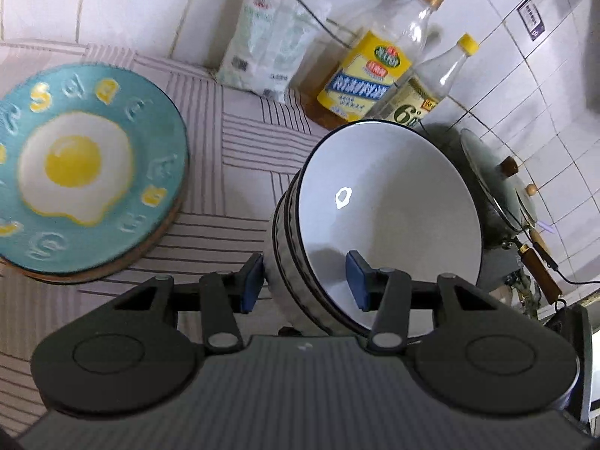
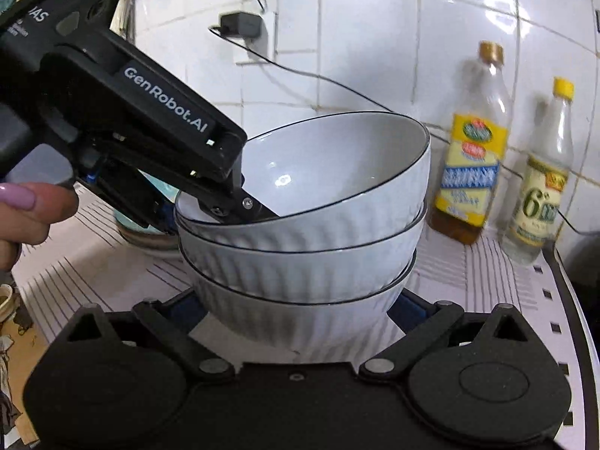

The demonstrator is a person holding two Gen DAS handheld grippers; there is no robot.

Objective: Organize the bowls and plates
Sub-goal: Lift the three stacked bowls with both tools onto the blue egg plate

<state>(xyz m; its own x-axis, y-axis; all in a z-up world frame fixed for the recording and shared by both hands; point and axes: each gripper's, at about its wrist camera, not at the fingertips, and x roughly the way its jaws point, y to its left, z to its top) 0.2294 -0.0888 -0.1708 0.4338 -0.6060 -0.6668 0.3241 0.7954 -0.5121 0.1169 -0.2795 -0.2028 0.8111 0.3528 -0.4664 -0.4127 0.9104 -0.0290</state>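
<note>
I see my teal egg plate (image 1: 90, 165) lying on the striped surface (image 1: 240, 172). Right of it, three white ribbed bowls (image 2: 303, 255) sit stacked. My left hand-held gripper (image 1: 305, 281) pinches the tilted top bowl's (image 1: 390, 221) rim. My right hand-held gripper (image 2: 296, 309) squeezes the bottom bowl (image 2: 300, 318). Two bottles (image 2: 472, 157) stand right.

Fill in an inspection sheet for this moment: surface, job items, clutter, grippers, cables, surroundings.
Surface: striped cloth over the counter.
Job items: three white bowls stacked, the top one tilted; egg plate apart on another dish.
Clutter: two bottles, white bag, lidded pot.
Grippers: left gripper straddles the stack's rims, one finger inside the top bowl; right gripper clasps the bottom bowl's sides.
Cables: black wire runs from a wall plug.
Surroundings: white wall tiles.
</note>
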